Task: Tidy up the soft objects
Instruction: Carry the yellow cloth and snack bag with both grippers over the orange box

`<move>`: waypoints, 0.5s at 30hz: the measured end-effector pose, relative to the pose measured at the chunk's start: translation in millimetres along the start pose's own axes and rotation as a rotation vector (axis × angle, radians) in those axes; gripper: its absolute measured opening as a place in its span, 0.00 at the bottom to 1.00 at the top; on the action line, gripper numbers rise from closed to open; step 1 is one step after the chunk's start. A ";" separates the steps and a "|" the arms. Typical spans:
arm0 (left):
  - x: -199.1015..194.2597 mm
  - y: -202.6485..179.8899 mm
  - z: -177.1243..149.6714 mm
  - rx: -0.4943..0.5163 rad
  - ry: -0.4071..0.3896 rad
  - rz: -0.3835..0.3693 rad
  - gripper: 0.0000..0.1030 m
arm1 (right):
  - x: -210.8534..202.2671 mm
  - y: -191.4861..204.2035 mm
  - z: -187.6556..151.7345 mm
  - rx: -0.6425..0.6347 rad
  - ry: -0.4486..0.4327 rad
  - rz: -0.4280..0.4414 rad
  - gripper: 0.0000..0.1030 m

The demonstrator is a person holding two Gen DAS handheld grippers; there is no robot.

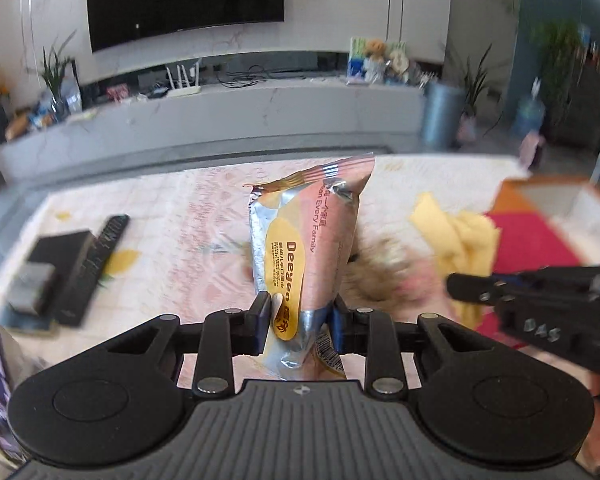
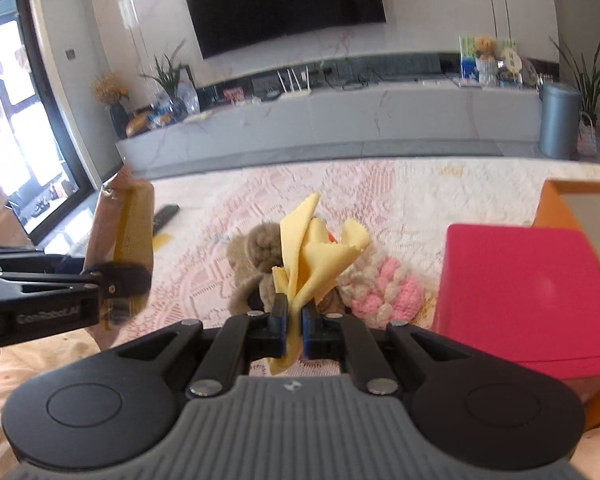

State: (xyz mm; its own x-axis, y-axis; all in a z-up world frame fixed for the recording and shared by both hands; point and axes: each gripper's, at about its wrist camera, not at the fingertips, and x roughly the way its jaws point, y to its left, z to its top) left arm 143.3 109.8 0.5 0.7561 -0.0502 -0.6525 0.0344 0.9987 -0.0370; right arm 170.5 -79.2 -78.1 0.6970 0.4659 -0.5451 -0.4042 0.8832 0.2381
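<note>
My left gripper (image 1: 300, 322) is shut on a pink and silver wipes pack (image 1: 304, 248) and holds it upright above the table; the pack also shows at the left of the right wrist view (image 2: 124, 224). My right gripper (image 2: 295, 322) is shut on a yellow cloth (image 2: 316, 256), lifted above a brown plush toy (image 2: 256, 256) and a pink and white knitted toy (image 2: 380, 288) on the tablecloth. The cloth (image 1: 460, 236) and the right gripper (image 1: 540, 300) show at the right of the left wrist view.
An orange box with a pink flap (image 2: 524, 288) stands at the right. A black box (image 1: 60, 276) and a remote (image 1: 108, 236) lie at the left of the table. A TV cabinet (image 2: 340, 120) runs along the far wall.
</note>
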 end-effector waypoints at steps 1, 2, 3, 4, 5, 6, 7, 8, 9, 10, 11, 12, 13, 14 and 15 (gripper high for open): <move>-4.6 -0.3 0.1 -0.030 0.001 -0.029 0.32 | -8.7 -2.5 0.2 0.001 -0.010 0.007 0.04; -8.5 -0.6 0.0 -0.063 0.006 -0.059 0.32 | -17.8 -6.4 0.8 0.008 -0.017 0.015 0.04; -11.6 -0.9 0.0 -0.098 0.010 -0.093 0.32 | -27.3 -11.3 1.5 0.016 -0.023 0.019 0.04; -14.6 -2.1 -0.3 -0.132 0.012 -0.128 0.32 | -37.0 -16.7 2.1 0.023 -0.029 0.021 0.04; -16.2 -2.6 0.1 -0.159 0.013 -0.161 0.32 | -47.3 -22.3 2.3 0.027 -0.037 0.023 0.05; -18.4 -4.6 0.2 -0.178 0.013 -0.190 0.32 | -57.4 -28.6 2.4 0.029 -0.044 0.026 0.05; -20.7 -7.2 0.9 -0.190 0.011 -0.214 0.32 | -67.2 -35.4 3.5 0.030 -0.050 0.029 0.05; -21.2 -10.8 2.4 -0.196 0.016 -0.236 0.32 | -76.5 -42.3 4.7 0.032 -0.055 0.031 0.05; -22.3 -14.5 3.6 -0.204 0.014 -0.259 0.32 | -87.1 -49.3 5.9 0.036 -0.059 0.036 0.05; -23.2 -18.9 5.4 -0.207 0.011 -0.280 0.32 | -96.5 -57.6 6.7 0.044 -0.062 0.044 0.05; -24.7 -24.6 6.0 -0.206 0.004 -0.296 0.32 | -105.8 -66.9 8.2 0.052 -0.066 0.049 0.05; -24.7 -30.6 8.1 -0.202 -0.006 -0.307 0.32 | -114.8 -75.2 10.0 0.057 -0.071 0.043 0.05; -25.2 -38.7 9.2 -0.197 -0.013 -0.312 0.32 | -122.7 -82.3 11.6 0.058 -0.075 0.028 0.05; -24.7 -46.1 11.8 -0.193 -0.018 -0.321 0.32 | -130.3 -88.8 13.2 0.057 -0.080 0.010 0.05; -24.3 -54.5 13.8 -0.190 -0.023 -0.337 0.32 | -136.9 -95.8 14.5 0.061 -0.083 0.001 0.05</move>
State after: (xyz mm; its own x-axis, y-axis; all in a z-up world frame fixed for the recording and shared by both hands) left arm 132.1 56.6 28.8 0.7374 -0.3736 -0.5627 0.1638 0.9072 -0.3875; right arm 122.4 -226.8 -14.6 0.7440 0.4678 -0.4770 -0.3702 0.8830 0.2886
